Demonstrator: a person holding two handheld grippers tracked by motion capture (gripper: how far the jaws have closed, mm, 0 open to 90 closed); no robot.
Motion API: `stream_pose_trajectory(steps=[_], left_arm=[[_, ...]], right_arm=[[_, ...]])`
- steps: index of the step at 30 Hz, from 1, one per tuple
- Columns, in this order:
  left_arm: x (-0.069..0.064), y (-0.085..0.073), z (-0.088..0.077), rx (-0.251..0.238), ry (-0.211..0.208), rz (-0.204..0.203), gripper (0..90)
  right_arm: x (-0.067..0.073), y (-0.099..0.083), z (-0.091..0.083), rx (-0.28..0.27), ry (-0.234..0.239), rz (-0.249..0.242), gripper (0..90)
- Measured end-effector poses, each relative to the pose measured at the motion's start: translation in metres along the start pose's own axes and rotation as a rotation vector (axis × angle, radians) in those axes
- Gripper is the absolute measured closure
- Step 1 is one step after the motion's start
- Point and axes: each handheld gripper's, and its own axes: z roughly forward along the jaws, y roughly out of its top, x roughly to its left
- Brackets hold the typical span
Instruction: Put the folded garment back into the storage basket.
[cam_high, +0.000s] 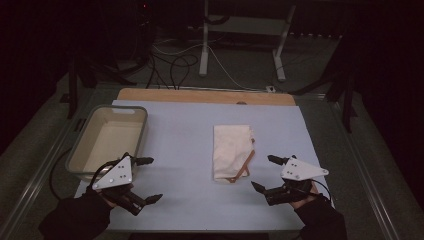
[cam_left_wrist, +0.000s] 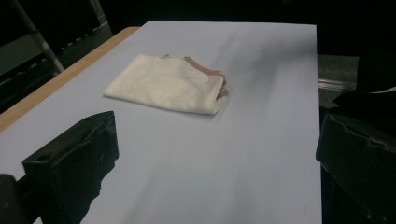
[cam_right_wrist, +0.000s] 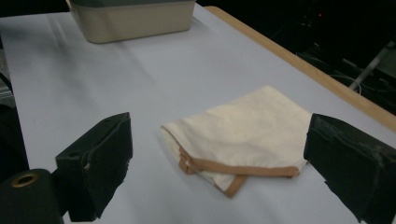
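A folded cream cloth (cam_high: 231, 150) with a tan hem lies on the pale blue mat (cam_high: 180, 145), right of centre. My right gripper (cam_high: 265, 172) stands open just to its right near the front, jaws wide and empty. In the right gripper view the cloth (cam_right_wrist: 243, 135) lies a short way ahead between the jaws. My left gripper (cam_high: 149, 179) is open at the front left, beside the tub, holding nothing. The left gripper view looks across the mat at the cloth (cam_left_wrist: 170, 84), well ahead.
An empty beige plastic tub (cam_high: 137, 117) sits on the mat's left side, also seen as the tub (cam_right_wrist: 130, 21) in the right gripper view. A wooden table edge (cam_high: 205, 96) runs along the back. Cables and metal table legs (cam_high: 204, 45) lie beyond, on a dark floor.
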Motion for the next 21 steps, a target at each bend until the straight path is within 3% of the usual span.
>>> stream_pose_trajectory(steps=[5,21], left_arm=[[0.005,0.012,0.0,0.003,0.007,0.022,1.0],[0.025,0.042,0.025,0.011,-0.038,0.001,0.9]], right_arm=[[-0.003,0.011,-0.001,-0.019,0.006,-0.009,8.1],[-0.018,0.044,0.019,-0.015,0.0,-0.032,8.1]])
